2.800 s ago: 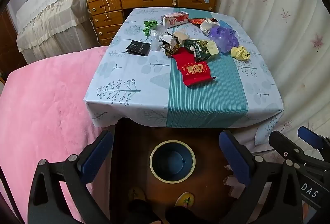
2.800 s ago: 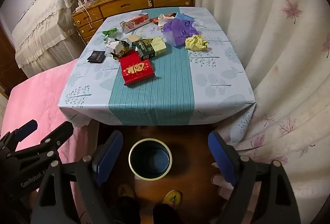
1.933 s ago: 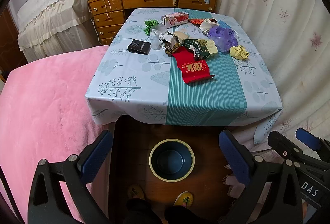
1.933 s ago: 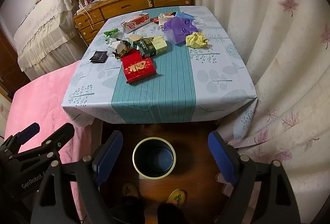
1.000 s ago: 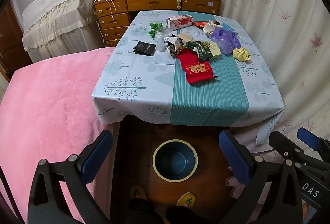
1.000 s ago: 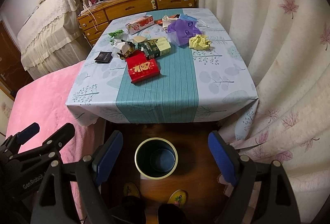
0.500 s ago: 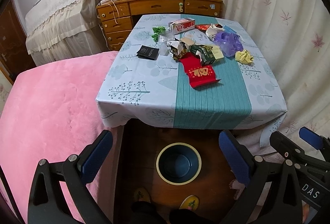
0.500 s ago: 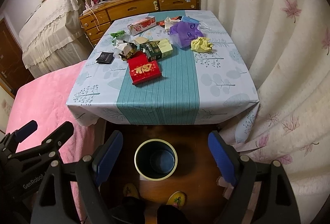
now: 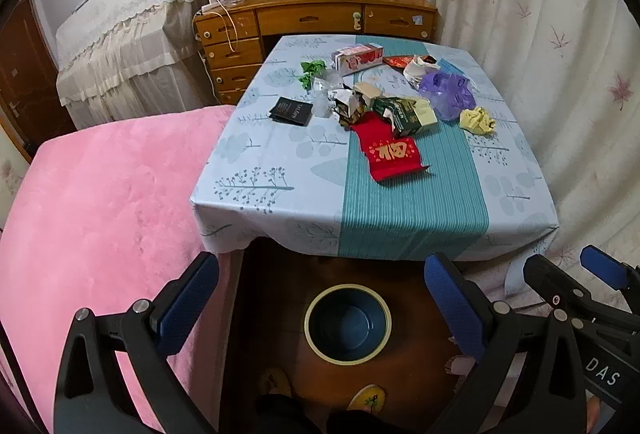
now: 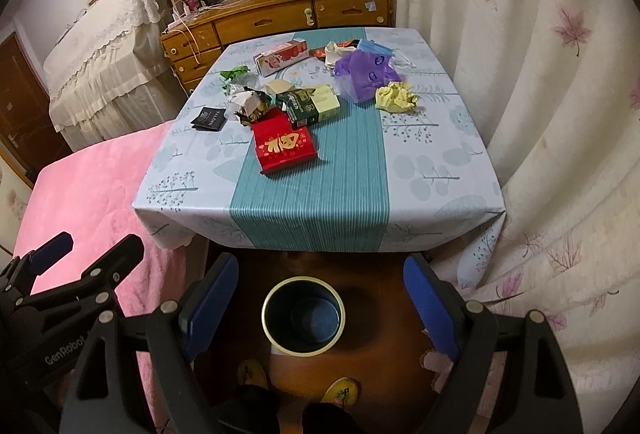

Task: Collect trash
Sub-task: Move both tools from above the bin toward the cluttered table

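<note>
Trash lies scattered on the far half of the table (image 9: 280, 190) (image 10: 440, 178): a red packet (image 9: 390, 152) (image 10: 285, 146), a green box (image 9: 404, 114) (image 10: 310, 104), a purple bag (image 9: 448, 92) (image 10: 366, 74), a yellow paper ball (image 9: 476, 120) (image 10: 396, 96), a black card (image 9: 291, 110) (image 10: 207, 119) and a red-white carton (image 9: 357, 58) (image 10: 281, 56). A dark blue bin (image 9: 348, 324) (image 10: 303, 316) with a cream rim stands empty on the floor before the table. My left gripper (image 9: 322, 308) and right gripper (image 10: 318, 304) hang open above the bin, holding nothing.
A pink bed (image 9: 100, 218) (image 10: 88, 186) borders the table's left side. Curtains (image 9: 560, 74) (image 10: 560, 114) close off the right. A wooden desk (image 9: 312, 18) (image 10: 280, 14) stands behind the table. The person's slippers (image 9: 366, 400) (image 10: 340, 392) show on the wooden floor below.
Both views have pulled back and tilted up a little, so the table and bin sit slightly farther and more of the desk shelves shows. Both grippers stay open; the trash has not moved.
</note>
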`<state>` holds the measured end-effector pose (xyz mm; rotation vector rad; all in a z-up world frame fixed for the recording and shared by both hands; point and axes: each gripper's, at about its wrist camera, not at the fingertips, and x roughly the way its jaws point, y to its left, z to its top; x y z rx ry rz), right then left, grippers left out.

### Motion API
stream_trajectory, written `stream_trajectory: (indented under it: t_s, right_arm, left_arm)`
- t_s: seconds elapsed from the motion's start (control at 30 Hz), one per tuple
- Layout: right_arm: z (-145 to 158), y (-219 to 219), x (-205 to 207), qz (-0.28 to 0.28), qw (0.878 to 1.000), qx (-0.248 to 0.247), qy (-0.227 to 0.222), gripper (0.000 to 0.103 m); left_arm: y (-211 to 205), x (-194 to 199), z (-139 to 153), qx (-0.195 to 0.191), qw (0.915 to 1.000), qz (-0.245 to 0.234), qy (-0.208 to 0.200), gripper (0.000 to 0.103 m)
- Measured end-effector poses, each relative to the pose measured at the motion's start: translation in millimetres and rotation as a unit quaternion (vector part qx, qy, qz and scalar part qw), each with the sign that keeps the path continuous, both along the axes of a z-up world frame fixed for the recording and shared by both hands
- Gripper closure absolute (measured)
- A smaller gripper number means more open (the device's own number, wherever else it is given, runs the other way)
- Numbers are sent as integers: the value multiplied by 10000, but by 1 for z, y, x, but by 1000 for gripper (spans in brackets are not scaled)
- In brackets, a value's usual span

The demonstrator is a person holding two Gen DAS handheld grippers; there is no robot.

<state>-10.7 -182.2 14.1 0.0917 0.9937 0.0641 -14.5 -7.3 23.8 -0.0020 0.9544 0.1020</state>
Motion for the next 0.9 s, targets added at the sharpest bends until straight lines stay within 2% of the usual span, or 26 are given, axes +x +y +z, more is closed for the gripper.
stream_trajectory:
  t_s: [0.3, 0.57, 0.77, 0.9]
  right_arm:
    - [13, 1, 11, 168, 9995, 149, -241, 17]
    - [25, 10, 28, 320, 9980, 339, -437, 17]
    - [26, 12, 56, 126, 9978, 460, -460, 17]
    - [22, 12, 83, -66, 9978, 563, -346, 17]
  left_arm:
    - [0, 7, 19, 202, 9996, 151, -153, 2]
    - [10, 17, 33, 225, 9993, 158, -258, 1]
    - [25, 59, 37, 172, 9997, -55, -153, 1]
    - [39, 108, 36, -19, 9997, -218, -66, 1]
